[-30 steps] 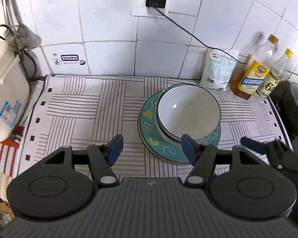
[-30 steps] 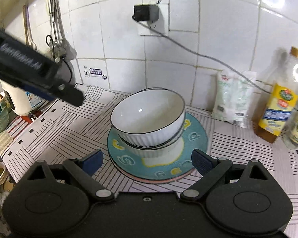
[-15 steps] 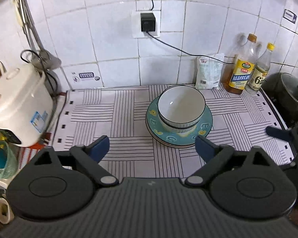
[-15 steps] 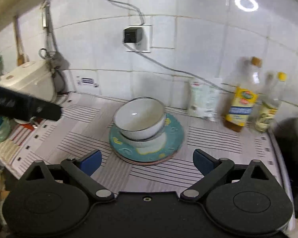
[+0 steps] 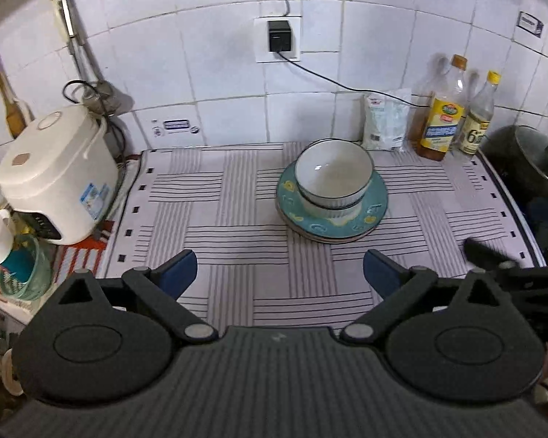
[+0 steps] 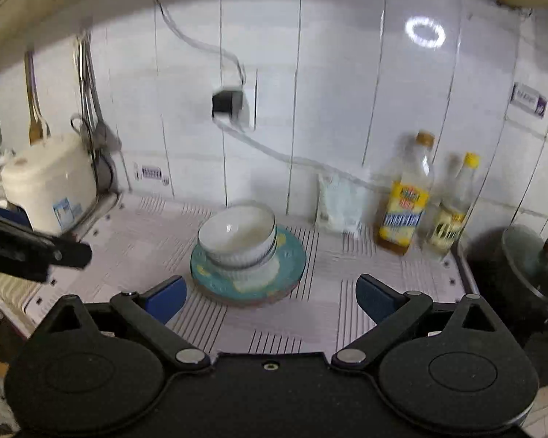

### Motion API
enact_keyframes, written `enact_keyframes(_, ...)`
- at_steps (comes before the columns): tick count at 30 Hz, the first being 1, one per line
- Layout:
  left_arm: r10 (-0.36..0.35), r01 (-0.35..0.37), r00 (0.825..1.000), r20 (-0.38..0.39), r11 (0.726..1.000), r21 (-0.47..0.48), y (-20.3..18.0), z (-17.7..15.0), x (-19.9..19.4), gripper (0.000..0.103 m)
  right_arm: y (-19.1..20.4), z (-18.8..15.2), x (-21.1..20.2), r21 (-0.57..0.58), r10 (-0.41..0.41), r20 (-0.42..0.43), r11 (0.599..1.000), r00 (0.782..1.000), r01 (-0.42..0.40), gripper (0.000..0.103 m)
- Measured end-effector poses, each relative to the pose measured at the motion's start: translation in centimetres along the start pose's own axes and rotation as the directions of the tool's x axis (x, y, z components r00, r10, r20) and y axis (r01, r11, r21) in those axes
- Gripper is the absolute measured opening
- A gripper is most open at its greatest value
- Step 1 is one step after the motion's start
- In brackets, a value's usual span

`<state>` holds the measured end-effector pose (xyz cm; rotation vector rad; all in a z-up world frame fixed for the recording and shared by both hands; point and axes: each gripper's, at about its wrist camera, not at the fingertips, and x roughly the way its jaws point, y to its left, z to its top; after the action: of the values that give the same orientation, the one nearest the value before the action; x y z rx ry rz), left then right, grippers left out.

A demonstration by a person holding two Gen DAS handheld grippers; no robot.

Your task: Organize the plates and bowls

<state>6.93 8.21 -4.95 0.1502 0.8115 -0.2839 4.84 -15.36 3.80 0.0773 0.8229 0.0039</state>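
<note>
On the striped mat (image 5: 237, 197), bowls (image 5: 333, 177) sit nested on teal plates (image 5: 378, 200); left gripper (image 5: 279, 273) & right gripper (image 6: 270, 297), jaws apart & empty, have pulled back since a sec ago — stack looks done.

The bench (image 5: 237, 226) wears a white mat with black striped blocks, edge to edge. Near its back middle sits a teal plate (image 5: 378, 197) on the mat, topping a short plate stack. Along the wall: a white packet (image 5: 385, 124), then 2 bottles, the yellow-labelled one (image 5: 442, 116) beside the slimmer one (image 5: 479, 120). At the left end stands a white rice cooker (image 5: 54, 175); at the right end, a dark lidded pot (image 5: 529, 160).
</note>
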Motion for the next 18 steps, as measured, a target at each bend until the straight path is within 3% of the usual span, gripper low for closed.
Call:
enact_keyframes(8,0.040,-0.040,0.999,-0.017,0.999,-0.001,0.2,-0.3,-1.3,0.099,0.6,0.8,-2.3,-0.003,-0.063,-0.038,0.998,0.997,0.063,0.101)
enact_keyframes(18,0.049,-0.049,0.999,0.003,0.999,-0.013,0.7,-1.3,-2.5,0.099,0.7,0.5,-3.4,0.056,-0.058,-0.081,0.997,0.995,0.062,0.101)
